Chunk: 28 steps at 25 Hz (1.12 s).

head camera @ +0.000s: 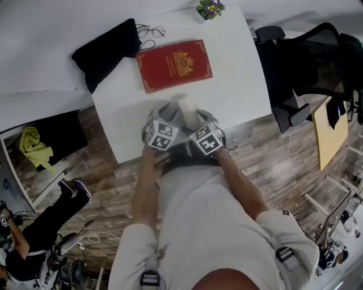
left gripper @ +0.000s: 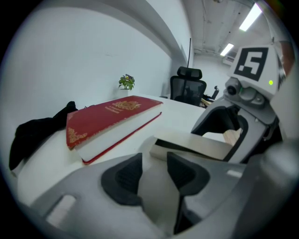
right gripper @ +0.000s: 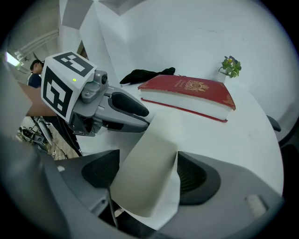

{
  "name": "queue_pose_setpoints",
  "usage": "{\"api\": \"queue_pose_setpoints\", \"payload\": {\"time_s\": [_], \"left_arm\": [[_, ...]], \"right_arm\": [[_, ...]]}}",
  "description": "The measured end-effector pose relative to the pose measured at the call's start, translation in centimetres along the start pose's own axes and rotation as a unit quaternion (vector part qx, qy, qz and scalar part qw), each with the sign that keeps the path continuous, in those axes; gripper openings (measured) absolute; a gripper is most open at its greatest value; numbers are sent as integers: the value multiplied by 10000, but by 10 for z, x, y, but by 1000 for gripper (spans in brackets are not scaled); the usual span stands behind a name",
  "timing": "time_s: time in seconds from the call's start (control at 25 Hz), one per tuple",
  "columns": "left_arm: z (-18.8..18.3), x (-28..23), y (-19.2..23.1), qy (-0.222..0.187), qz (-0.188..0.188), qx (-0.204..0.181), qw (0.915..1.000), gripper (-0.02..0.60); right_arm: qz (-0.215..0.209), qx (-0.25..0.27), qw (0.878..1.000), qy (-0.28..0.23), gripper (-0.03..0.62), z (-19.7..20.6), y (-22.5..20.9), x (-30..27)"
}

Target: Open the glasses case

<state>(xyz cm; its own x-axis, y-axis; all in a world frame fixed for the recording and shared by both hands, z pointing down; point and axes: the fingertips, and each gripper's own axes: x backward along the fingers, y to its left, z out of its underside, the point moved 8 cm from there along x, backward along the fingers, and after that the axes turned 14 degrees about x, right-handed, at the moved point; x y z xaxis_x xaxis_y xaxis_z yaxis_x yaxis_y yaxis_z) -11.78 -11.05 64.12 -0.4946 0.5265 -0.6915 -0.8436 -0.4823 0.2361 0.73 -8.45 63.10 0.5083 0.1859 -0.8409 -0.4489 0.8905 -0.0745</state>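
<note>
The pale beige glasses case (head camera: 184, 105) sits near the white table's (head camera: 244, 85) front edge, between both grippers. My left gripper (head camera: 169, 116) grips its left end; in the left gripper view the jaws (left gripper: 153, 176) are shut on a pale part of the case, and the case's body (left gripper: 198, 145) shows a dark gap under its lid. From the right, my right gripper (head camera: 199, 118) holds the other end. The right gripper view shows the case (right gripper: 149, 168) filling the space between that gripper's (right gripper: 147, 178) pads.
A red book (head camera: 174, 64) lies behind the case. At the table's far left lie a black cloth (head camera: 108, 51) and a pair of glasses (head camera: 150, 30). A small plant (head camera: 210, 8) stands at the far edge. Black office chairs (head camera: 306, 62) stand to the right.
</note>
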Motion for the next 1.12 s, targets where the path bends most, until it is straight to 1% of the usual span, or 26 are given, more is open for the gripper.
{"api": "queue_pose_setpoints", "payload": {"time_s": [0.32, 0.96, 1.12], "left_arm": [[1, 1, -1, -7, -8, 28, 10000, 163], [0, 1, -1, 20, -12, 53, 10000, 161], [-3, 2, -1, -45, -1, 90, 9999, 161]], "right_arm": [[4, -130, 9997, -198, 358, 1, 0, 9], [46, -304, 9990, -329, 318, 2, -4, 20], [58, -320, 9988, -354, 310, 2, -4, 21]]}}
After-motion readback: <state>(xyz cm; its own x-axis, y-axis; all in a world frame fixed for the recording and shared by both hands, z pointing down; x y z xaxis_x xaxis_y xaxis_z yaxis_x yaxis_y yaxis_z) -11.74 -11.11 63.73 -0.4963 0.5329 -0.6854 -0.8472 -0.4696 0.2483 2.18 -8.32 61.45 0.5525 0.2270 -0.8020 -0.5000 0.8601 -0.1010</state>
